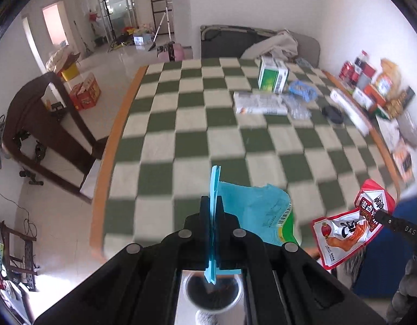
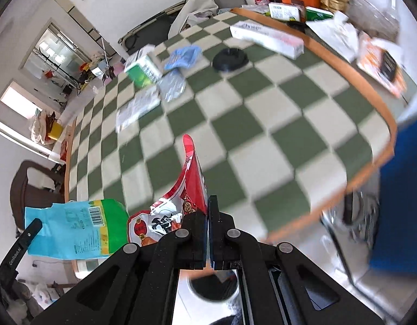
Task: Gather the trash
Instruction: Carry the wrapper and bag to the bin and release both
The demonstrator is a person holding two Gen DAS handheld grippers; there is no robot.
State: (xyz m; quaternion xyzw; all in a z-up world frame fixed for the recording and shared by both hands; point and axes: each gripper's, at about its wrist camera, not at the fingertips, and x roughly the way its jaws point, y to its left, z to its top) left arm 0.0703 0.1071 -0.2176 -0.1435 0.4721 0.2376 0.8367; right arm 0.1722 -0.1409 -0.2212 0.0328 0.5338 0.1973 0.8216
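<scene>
Wrappers hang from both grippers above the near edge of the checkered table (image 1: 181,124). The left gripper (image 1: 215,203) has its jaws clamped together on the top edge of a blue-and-green snack bag (image 1: 262,216), which trails off to the right of the fingers in the left wrist view and shows at lower left in the right wrist view (image 2: 73,230). The right gripper (image 2: 208,208) is pinched tight on a red-and-white snack packet (image 2: 189,184), whose crumpled body rises ahead of the fingers and droops to their left; the same packet appears at the right in the left wrist view (image 1: 349,224). Farther back on the green-and-cream cloth lie a green-and-white carton (image 1: 272,74), a crumpled blue wrapper (image 1: 303,89), a flattened clear plastic bottle (image 2: 171,85), a long white box (image 2: 268,39) and a round black lid (image 2: 230,59). Both views are smeared by motion blur. A blue bin (image 2: 400,189) stands just beside the table's orange rim at the right.
</scene>
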